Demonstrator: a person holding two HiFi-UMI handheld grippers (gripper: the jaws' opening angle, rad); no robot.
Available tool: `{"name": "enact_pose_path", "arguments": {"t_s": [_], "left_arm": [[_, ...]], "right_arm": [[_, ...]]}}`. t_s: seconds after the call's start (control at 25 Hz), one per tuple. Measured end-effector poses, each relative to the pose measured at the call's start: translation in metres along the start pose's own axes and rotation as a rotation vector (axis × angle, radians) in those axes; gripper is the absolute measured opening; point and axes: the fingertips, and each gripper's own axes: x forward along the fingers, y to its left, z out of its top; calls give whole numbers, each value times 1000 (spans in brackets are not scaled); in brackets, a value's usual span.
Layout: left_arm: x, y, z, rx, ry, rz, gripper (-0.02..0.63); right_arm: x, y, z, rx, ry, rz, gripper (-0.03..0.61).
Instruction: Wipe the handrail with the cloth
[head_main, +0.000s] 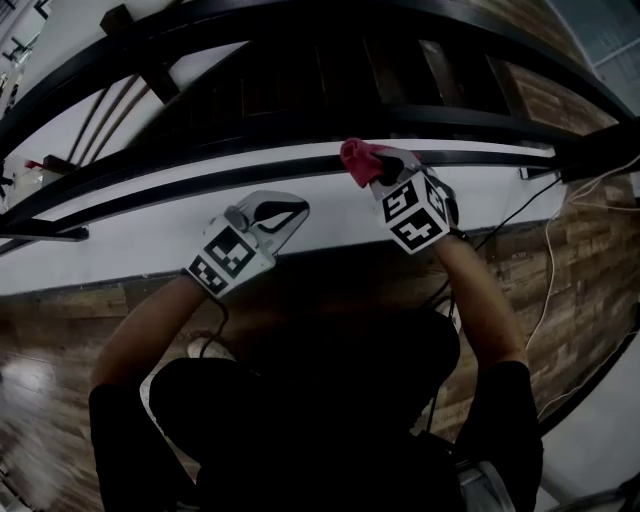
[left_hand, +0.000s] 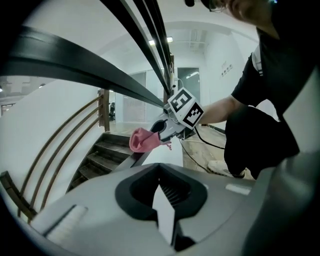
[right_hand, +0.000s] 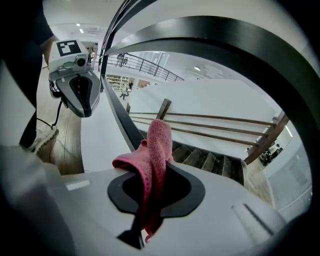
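Pink cloth held at the handrail.
The right gripper (head_main: 368, 172) fingers grasp the cloth (head_main: 356, 158), bunched ahead of them by the black handrail (head_main: 480, 125). The left gripper (head_main: 295, 208) fingers are clenched, empty, over the white ledge (head_main: 120, 235). Stairs (right_hand: 210, 160) lie beyond.

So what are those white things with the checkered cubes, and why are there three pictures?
Those are two grippers, like tongs, each held in a person's hand. One picture comes from a camera on the person's head, looking down; the other two come from cameras riding on the grippers. The right gripper pinches a pink cloth near the black handrail. The left gripper holds nothing, jaws together, by the white ledge. Stairs go down behind.
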Motion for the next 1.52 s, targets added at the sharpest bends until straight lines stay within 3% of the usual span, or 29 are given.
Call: {"name": "enact_pose_path", "arguments": {"t_s": [0.48,1.24,1.52], "left_arm": [[-45,18,-20,-51,-40,28,-2],[-120,54,-68,-130,-57,176,-2],[-135,55,-76,-147,-97,210,-2]], "right_arm": [[15,31,32,-23,23,50,41],[41,99,107,-278,30,103,43],[50,120,132,-306,26,134,43]]}}
